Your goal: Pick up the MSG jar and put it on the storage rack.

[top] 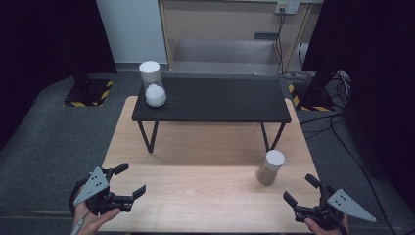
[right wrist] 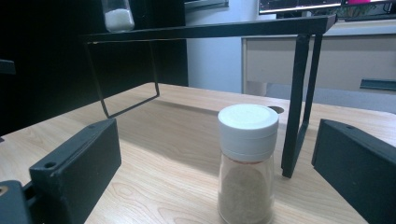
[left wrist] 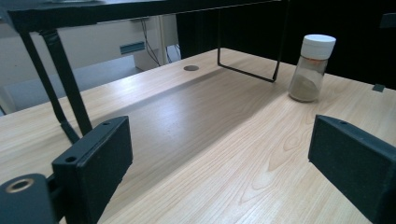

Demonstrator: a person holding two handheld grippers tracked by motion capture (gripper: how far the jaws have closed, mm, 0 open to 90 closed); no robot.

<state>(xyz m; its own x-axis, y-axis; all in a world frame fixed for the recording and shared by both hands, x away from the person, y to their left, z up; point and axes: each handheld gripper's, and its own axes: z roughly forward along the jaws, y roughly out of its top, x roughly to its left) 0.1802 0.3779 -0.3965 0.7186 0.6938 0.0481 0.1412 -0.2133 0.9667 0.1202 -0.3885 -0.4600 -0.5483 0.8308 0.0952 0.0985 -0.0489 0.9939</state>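
A clear jar of brown powder with a white cap point(top: 270, 167) point(left wrist: 310, 68) point(right wrist: 246, 163) stands on the wooden table point(top: 195, 196) at the right, in front of the black shelf's right leg. A second white-capped jar of white powder point(top: 152, 84) point(right wrist: 116, 14) stands on the left end of the black shelf point(top: 210, 100). My left gripper point(top: 132, 179) point(left wrist: 219, 163) is open low over the table's front left, nothing between its jaws. My right gripper point(top: 301, 188) point(right wrist: 219, 172) is open at the front right, its jaws apart just short of the brown jar.
The black shelf's thin metal legs point(top: 148, 137) point(top: 271, 137) point(right wrist: 299, 102) point(left wrist: 60, 88) stand on the table's far half. A round hole point(left wrist: 190, 68) is set in the tabletop. Dark carpet surrounds the table, with cables point(top: 337, 127) at the right.
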